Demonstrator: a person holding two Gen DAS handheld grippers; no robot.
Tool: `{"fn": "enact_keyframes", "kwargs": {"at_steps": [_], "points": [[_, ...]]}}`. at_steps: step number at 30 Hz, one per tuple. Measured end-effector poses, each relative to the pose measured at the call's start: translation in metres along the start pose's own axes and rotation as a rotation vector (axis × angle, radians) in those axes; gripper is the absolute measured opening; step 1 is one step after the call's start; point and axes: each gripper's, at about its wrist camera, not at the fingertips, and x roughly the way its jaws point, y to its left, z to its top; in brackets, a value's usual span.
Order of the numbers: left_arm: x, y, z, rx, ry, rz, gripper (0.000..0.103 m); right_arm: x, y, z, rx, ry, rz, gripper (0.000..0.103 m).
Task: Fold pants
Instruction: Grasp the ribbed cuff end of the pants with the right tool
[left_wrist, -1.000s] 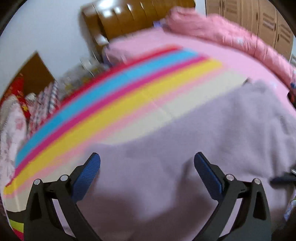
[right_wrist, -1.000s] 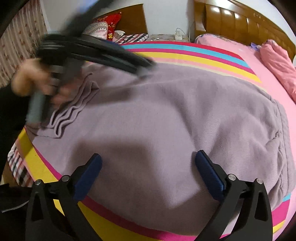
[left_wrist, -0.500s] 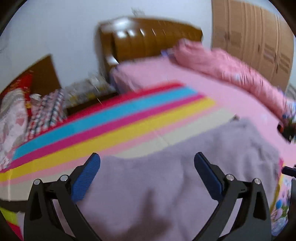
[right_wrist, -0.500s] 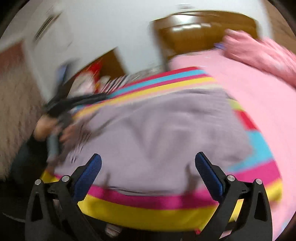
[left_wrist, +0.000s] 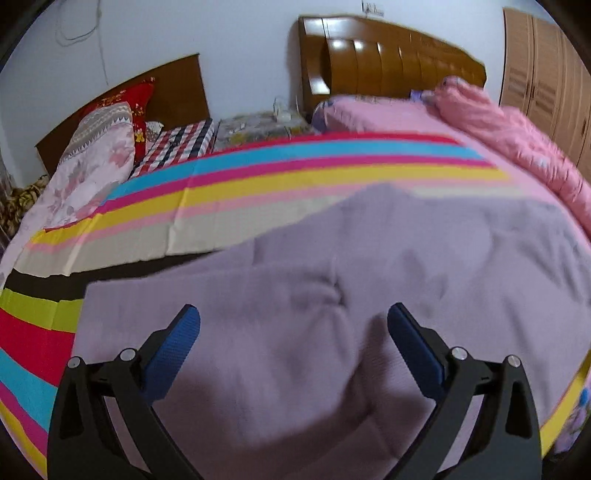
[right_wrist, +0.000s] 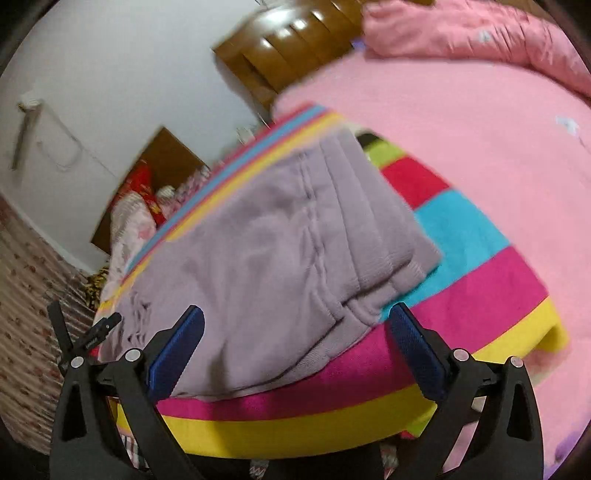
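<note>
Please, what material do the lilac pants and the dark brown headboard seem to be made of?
The lilac pants look like a soft knitted or fleece fabric with a matte finish: they show ribbed bands at one end and soft rounded creases. The dark brown headboard looks like varnished wood: its padded-looking panels carry bright glossy reflections, though a wood-look veneer is possible.

Even indoor light, fairly bright — glare patches on the glossy headboard (left_wrist: 388, 62). Fisheye bending with dark vignetted corners; motion blur softens both views, perhaps heavier in the right wrist's.
</note>
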Motion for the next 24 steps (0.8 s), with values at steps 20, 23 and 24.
{"fn": "enact_keyframes", "kwargs": {"at_steps": [20,23,24], "points": [[0.016,0.013,-0.007,-0.069,0.056,-0.104,0.102,0.009,-0.018,0.020,0.186,0.070,0.067,0.060],[0.016,0.012,-0.006,-0.069,0.057,-0.103,0.102,0.011,-0.016,0.026,0.209,0.031,0.041,0.063],[0.016,0.013,-0.006,-0.069,0.057,-0.101,0.102,0.014,-0.010,0.027,0.174,0.034,0.021,0.064]]}}
